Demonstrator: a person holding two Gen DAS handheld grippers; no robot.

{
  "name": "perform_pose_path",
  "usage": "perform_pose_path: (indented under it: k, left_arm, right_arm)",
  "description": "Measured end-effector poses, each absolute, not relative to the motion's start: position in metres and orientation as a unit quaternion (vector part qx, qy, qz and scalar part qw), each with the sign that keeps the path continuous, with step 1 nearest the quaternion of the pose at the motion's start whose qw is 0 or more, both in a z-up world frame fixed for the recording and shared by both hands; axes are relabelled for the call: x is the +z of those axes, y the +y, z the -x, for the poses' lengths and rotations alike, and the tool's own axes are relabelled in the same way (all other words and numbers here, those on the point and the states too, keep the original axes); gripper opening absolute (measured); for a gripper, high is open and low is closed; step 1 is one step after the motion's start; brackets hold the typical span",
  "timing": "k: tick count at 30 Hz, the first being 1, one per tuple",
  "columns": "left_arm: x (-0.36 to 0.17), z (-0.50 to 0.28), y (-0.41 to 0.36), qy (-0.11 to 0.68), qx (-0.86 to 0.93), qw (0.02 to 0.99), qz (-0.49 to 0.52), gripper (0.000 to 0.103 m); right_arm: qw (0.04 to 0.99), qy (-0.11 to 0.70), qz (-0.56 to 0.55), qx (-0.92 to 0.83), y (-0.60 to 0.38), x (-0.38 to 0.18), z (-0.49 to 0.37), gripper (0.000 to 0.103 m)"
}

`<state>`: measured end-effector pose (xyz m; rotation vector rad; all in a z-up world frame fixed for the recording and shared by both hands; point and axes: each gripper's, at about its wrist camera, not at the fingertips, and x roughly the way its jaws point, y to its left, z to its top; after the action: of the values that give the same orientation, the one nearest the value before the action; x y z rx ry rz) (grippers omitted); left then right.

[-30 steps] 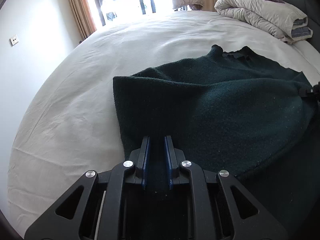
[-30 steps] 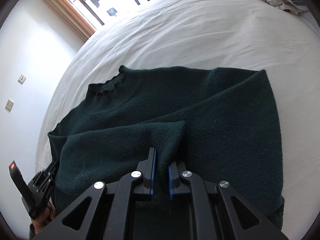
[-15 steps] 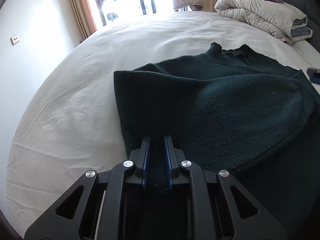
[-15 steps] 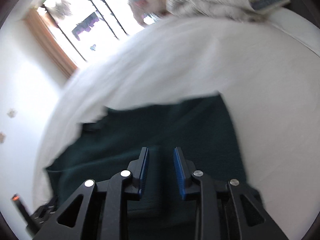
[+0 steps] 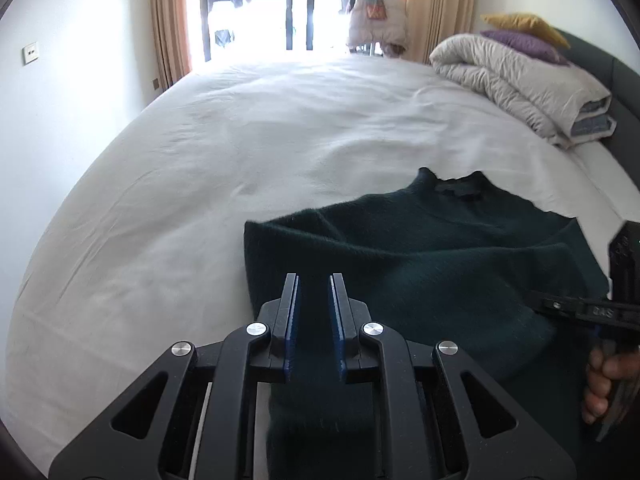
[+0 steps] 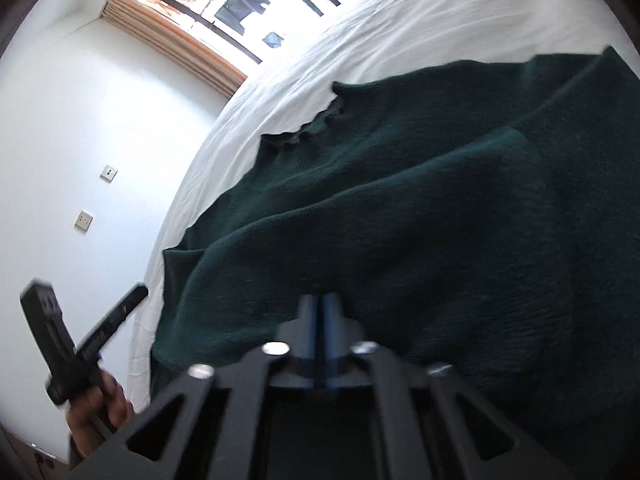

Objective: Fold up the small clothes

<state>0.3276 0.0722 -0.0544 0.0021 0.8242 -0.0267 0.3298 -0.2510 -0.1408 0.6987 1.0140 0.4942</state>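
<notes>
We've got the dark green knitted sweater [image 5: 440, 264] lying on the white bed sheet [image 5: 240, 152], toward the near edge of the bed, w/ its scalloped neckline [image 5: 456, 184] pointing to the far side. A layer of the knit is doubled over the body, so a soft fold ridge runs across it. Our left gripper [image 5: 314, 312] has a thick wad of the sweater's near-left part bunched between its blue pads [image 5: 291, 320], clamped on it. Our right gripper [image 6: 319, 332] is over the sweater's near part; the view is blurred, fingers look pressed nearly together, and we can't tell whether any fabric is caught between them. In the left wrist view the right gripper shows at the right border, held in our right hand [image 5: 608, 384]; in the right wrist view our left hand [image 6: 102, 408] grips the other tool off the bed's left edge. Further out: a folded pale grey duvet [image 5: 520, 80] at the far right corner w/ purple and mustard cushions [image 5: 524, 36] on top, tan curtains [image 5: 168, 20] framing a bright window [image 5: 288, 4].
</notes>
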Motion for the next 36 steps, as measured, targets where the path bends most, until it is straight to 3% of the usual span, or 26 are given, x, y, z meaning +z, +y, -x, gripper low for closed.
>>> perform_pose_path:
  k: [3,8,28,30,32,34,36]
  left_arm:
    - [-0.089,-0.368,0.086,0.457,0.004,0.889,0.008,0.014]
    - [-0.094,-0.393,0.105,0.452,0.013,0.891,0.029,0.014]
    - [-0.102,-0.304,0.073,0.408,0.052,0.905,-0.112,0.014]
    - [-0.102,-0.287,0.065,0.404,0.062,0.902,-0.140,0.013]
    - [-0.098,-0.267,0.059,0.404,0.074,0.899,-0.151,0.013]
    - [-0.089,-0.242,0.053,0.387,0.078,0.907,-0.148,0.013]
    - [-0.081,-0.223,0.041,0.371,0.071,0.913,-0.151,0.014]
  right_arm:
    - [0.789,0.463,-0.330,0.234,-0.250,-0.143,-0.328,0.000]
    - [0.797,0.449,-0.327,0.238,-0.245,-0.145,-0.323,0.000]
    - [0.778,0.442,-0.384,0.229,-0.282,-0.141,-0.296,0.000]
    - [0.788,0.424,-0.385,0.227,-0.288,-0.133,-0.285,0.014]
    - [0.795,0.400,-0.395,0.227,-0.295,-0.125,-0.278,0.043]
    - [0.797,0.388,-0.402,0.229,-0.299,-0.120,-0.280,0.050]
    - [0.798,0.387,-0.399,0.234,-0.302,-0.114,-0.289,0.050]
